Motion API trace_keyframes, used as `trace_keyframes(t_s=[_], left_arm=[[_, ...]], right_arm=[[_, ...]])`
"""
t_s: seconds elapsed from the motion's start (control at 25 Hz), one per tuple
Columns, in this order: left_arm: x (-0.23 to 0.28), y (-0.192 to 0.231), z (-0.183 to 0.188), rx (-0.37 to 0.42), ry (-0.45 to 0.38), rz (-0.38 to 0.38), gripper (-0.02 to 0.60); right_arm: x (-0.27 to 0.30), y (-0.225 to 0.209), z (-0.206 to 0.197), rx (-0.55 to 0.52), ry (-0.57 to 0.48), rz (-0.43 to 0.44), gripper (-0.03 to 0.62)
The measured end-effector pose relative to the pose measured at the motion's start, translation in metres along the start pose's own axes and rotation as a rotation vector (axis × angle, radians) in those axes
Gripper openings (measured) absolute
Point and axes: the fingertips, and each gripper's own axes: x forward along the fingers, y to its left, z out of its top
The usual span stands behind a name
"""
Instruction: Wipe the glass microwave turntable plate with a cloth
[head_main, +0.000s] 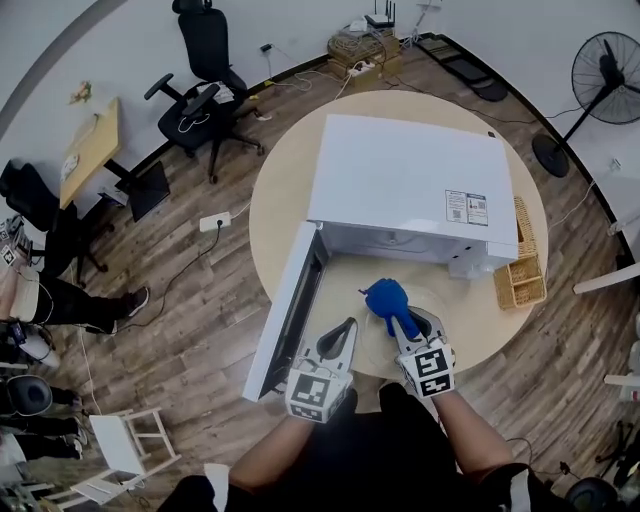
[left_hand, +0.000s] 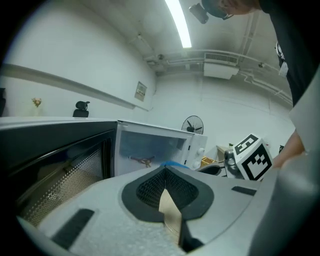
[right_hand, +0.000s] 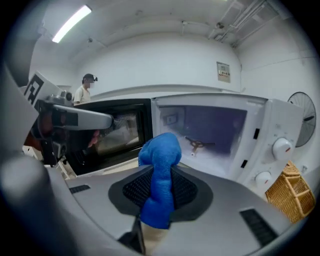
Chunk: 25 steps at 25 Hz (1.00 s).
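While the right gripper is clenching the soft cloth, the left gripper is pinching shut, seemingly on the plate rim; slippery, fragile glass is needing that edge hold.

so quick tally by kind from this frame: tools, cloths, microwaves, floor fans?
tool: 2 (left tool, right tool)
cloth: 1 (blue cloth, gripped in the right tool)
microwave: 1 (white microwave, door open)
fan: 1 (black fan, on the floor beyond the table)
total: 5
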Motion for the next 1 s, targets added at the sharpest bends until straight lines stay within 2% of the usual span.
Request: trace_keyframes(t_s=[0.16, 0.32, 0.52, 0.76, 1.0], left_arm=[[-0.002, 0.000, -0.005, -0.006, 0.014, 0.017, 0.006], [-0.005, 0.005, -0.014, -0.057, 0.030, 0.043, 0.006], [-0.004, 0.006, -0.019, -0.069, 0.035, 0.063, 0.006], [-0.009, 0.008, -0.024, -0.080, 0.047, 0.083, 0.006], [-0.007, 0.010, -0.020, -0.097, 0.036, 0.098, 0.006]], right_arm=[[0.025, 0.015, -0.026, -0.044, 0.091, 0.051, 0.084], [0.043, 0.029, -0.050, -0.098, 0.174, 0.094, 0.084], [0.056, 0.053, -0.068, -0.175, 0.239, 0.162, 0.086], [0.067, 0.061, -0.084, -0.259, 0.317, 0.156, 0.087], [0.071, 0.044, -0.083, -0.253, 0.327, 0.129, 0.094]])
